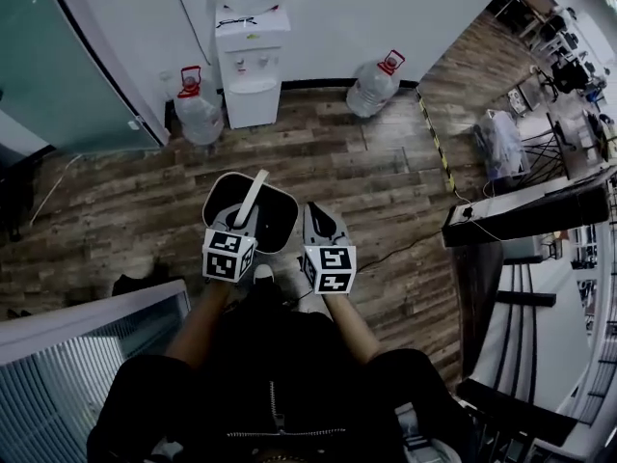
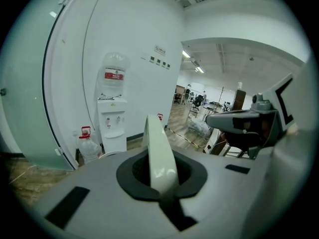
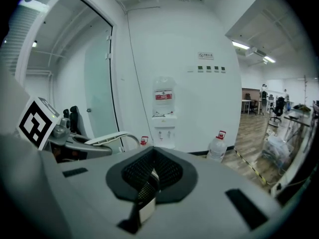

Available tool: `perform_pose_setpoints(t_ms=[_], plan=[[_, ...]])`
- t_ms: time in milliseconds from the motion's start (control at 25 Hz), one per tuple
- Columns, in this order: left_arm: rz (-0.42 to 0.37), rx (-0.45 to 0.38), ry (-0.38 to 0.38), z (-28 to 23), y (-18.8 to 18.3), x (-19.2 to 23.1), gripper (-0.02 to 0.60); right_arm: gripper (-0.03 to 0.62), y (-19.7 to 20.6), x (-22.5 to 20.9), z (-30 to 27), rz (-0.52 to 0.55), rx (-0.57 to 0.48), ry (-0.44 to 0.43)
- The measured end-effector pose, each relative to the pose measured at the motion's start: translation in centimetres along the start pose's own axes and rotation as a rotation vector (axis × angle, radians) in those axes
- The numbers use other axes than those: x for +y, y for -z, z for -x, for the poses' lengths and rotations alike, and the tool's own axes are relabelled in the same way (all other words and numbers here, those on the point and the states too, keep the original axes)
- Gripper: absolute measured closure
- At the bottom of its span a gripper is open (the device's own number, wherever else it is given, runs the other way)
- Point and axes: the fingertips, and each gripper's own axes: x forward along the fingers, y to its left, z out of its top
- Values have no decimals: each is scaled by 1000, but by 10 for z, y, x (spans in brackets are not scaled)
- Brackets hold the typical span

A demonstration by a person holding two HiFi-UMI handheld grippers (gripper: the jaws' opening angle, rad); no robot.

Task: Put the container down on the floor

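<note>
In the head view a container (image 1: 289,201) with a pale rim and dark inside hangs above the wood floor in front of the person's legs. Its white handle (image 1: 254,196) rises into my left gripper (image 1: 243,222), which is shut on it. The left gripper view shows the handle (image 2: 159,153) as a white strip clamped between the jaws. My right gripper (image 1: 323,222) is just right of the container, apart from it, shut with nothing in it. In the right gripper view, the right gripper (image 3: 149,183) has its jaws together, and the container's rim (image 3: 107,138) shows at the left.
A white water dispenser (image 1: 251,61) stands against the far wall, with a water jug (image 1: 198,109) on its left and another jug (image 1: 374,85) on its right. Yellow-black tape (image 1: 436,143) crosses the floor. A dark desk (image 1: 525,215) is at the right, a glass partition (image 1: 87,355) at the lower left.
</note>
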Motion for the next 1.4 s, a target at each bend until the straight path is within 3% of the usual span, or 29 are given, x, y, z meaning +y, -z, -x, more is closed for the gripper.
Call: perform_pose_setpoints(t_ms=[560, 880, 1400], plan=[[18, 12, 49, -54, -41, 47, 569, 583, -11, -24, -51, -11, 45, 66], [54, 33, 19, -85, -51, 47, 569, 583, -27, -48, -88, -15, 46, 8], [147, 24, -134, -169, -101, 42, 569, 583, -81, -127, -180, 33, 26, -165]])
